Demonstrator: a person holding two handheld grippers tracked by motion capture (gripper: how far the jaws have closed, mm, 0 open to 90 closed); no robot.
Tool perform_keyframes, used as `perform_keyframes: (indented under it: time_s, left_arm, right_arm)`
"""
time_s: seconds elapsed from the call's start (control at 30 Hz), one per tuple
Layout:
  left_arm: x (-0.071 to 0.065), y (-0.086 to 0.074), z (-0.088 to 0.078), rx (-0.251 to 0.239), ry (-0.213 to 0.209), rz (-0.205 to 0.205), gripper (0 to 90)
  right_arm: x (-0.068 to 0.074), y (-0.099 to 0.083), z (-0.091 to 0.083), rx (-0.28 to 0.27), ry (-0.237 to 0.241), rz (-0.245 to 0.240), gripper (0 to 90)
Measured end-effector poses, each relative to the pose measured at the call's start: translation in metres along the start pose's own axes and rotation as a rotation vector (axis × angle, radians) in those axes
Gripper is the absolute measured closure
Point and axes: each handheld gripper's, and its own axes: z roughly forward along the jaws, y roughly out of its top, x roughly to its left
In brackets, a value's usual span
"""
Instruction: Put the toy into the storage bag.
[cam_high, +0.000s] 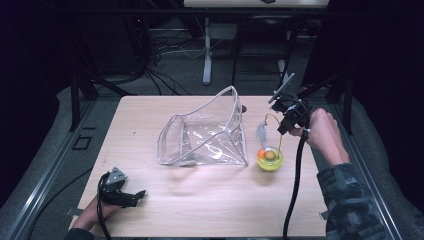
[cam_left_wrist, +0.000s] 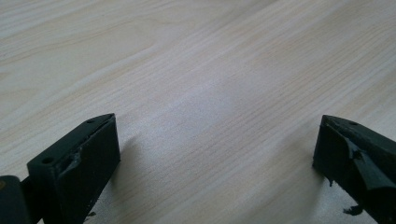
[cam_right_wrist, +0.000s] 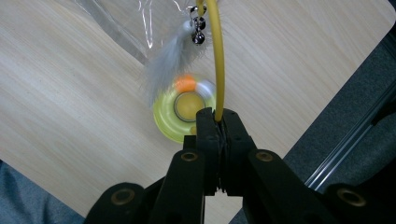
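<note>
A yellow round toy base (cam_high: 270, 160) stands on the wooden table (cam_high: 210, 210), right of a clear plastic pouch (cam_high: 207, 132). A thin yellow wire (cam_right_wrist: 217, 56) arcs up from the base (cam_right_wrist: 173, 122) and carries a grey feather (cam_right_wrist: 168, 56) and small bells (cam_right_wrist: 198, 35). My right gripper (cam_right_wrist: 218, 119) is shut on this wire, held above the base (cam_high: 283, 131). The left gripper (cam_high: 137, 195) rests low at the table's front left. In the left gripper view its jaws (cam_left_wrist: 217, 154) stand wide apart over bare wood with nothing between them.
The clear pouch (cam_right_wrist: 116, 23) stands open-mouthed in the table's middle, one corner raised. The table's right edge (cam_right_wrist: 299, 140) runs close beside the toy. Cables and table legs (cam_high: 207, 50) lie on the floor beyond the far edge.
</note>
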Motion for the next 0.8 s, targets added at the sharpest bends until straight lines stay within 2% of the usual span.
perform_keyframes:
  time_s: [0.8]
  left_arm:
    - [0.001,0.000,-0.001,0.009,-0.005,0.005,0.3]
  right_arm:
    - [0.009,0.024,-0.038,-0.028,-0.031,-0.048,88.4]
